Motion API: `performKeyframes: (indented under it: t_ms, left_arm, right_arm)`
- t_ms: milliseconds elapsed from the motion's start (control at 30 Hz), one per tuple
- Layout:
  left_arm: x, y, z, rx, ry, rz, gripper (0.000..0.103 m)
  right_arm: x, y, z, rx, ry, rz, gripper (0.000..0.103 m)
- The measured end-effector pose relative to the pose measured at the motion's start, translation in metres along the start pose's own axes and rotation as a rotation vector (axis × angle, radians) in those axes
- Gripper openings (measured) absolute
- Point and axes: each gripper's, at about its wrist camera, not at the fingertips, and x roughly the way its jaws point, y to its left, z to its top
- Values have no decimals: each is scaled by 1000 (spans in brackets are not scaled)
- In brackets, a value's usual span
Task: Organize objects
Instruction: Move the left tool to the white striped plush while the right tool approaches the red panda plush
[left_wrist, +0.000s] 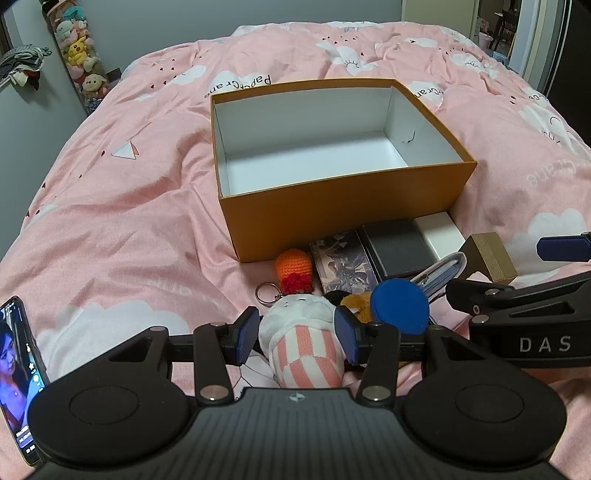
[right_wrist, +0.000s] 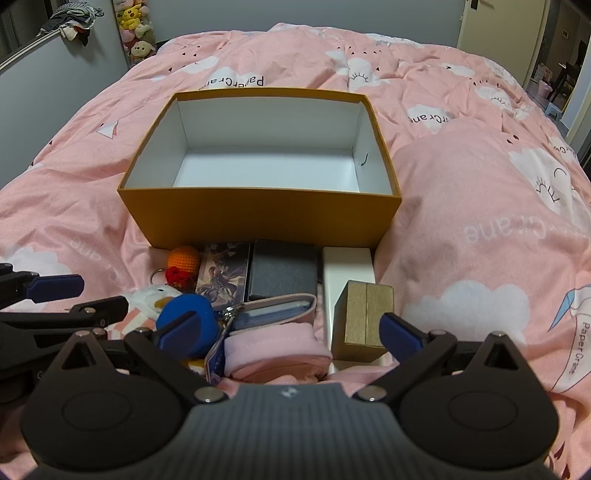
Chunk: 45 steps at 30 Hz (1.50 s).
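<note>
An open orange box (left_wrist: 343, 218) with a bare white inside sits on the pink bed; it also shows in the right wrist view (right_wrist: 258, 218). Small items lie before it: an orange crochet keychain (left_wrist: 293, 264), a picture card box (left_wrist: 345, 264), a dark grey box (left_wrist: 397, 247), a white box (left_wrist: 441, 232), a gold box (right_wrist: 364, 317), a blue round piece (left_wrist: 400, 304) and a pink pouch (right_wrist: 277, 350). My left gripper (left_wrist: 299, 338) has its pads on both sides of a white and pink striped plush duck (left_wrist: 303, 347). My right gripper (right_wrist: 291, 328) is open over the pouch and gold box.
A phone (left_wrist: 18, 373) with a lit screen lies at the left near my left gripper. The pink duvet (right_wrist: 480, 206) spreads around the box. A tube of plush toys (left_wrist: 79, 51) stands by the grey wall at the back left. A doorway (right_wrist: 557, 66) opens at the back right.
</note>
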Motion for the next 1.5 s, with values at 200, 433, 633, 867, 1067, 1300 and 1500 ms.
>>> performKeyframes:
  t_ms: [200, 433, 633, 867, 1067, 1300, 1500]
  left_arm:
    - [0, 0, -1, 1, 1, -1, 56]
    - [1, 0, -2, 1, 2, -2, 56]
    - [2, 0, -1, 7, 5, -12, 56]
    - [-3, 9, 8, 0, -6, -51, 56]
    - [-5, 23, 14, -43, 2, -155, 42]
    - [3, 32, 13, -81, 67, -255, 31]
    - [14, 50, 10, -157, 123, -258, 32]
  right_arm:
    - [0, 0, -1, -2, 1, 2, 102]
    - [1, 0, 0, -4, 2, 3, 102]
    - [3, 1, -2, -5, 6, 8, 102]
    - [-1, -11, 8, 22, -6, 36, 102]
    - [1, -21, 15, 62, 18, 109, 78]
    - [8, -16, 9, 65, 82, 215, 52]
    - [8, 5, 9, -28, 107, 315, 54]
